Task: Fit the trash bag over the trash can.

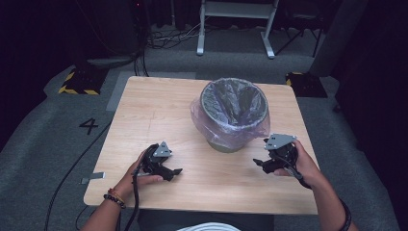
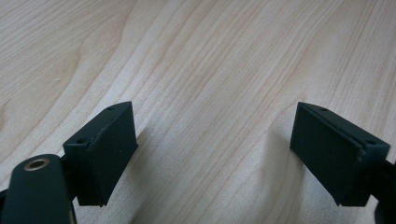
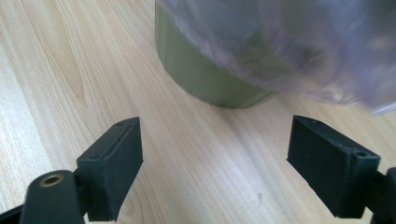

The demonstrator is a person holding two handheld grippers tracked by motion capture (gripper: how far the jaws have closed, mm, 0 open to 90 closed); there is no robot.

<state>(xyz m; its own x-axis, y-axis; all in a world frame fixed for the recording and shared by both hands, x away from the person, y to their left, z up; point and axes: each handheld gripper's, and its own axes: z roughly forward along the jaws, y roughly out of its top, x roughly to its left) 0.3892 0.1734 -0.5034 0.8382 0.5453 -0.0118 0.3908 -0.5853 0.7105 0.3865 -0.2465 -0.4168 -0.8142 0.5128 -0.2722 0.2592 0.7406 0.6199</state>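
So we've got both claws sitting low over the wooden table [image 1: 144, 110], one in each hand. The left gripper [image 1: 176, 172] has its jaws spread wide apart with nothing between them, just bare wood grain under and ahead of it in the left gripper view. The right gripper [image 1: 258, 162] is the same deal, jaws wide apart and empty. The thing we're working near is the small olive-green bin [image 3: 205, 70] with a clear plastic bag liner [image 1: 234, 103] draped over its rim: it stands upright just ahead of the right gripper, a bit off toward its right jaw, near but not touching. From the left gripper it sits farther off, up and to the right.
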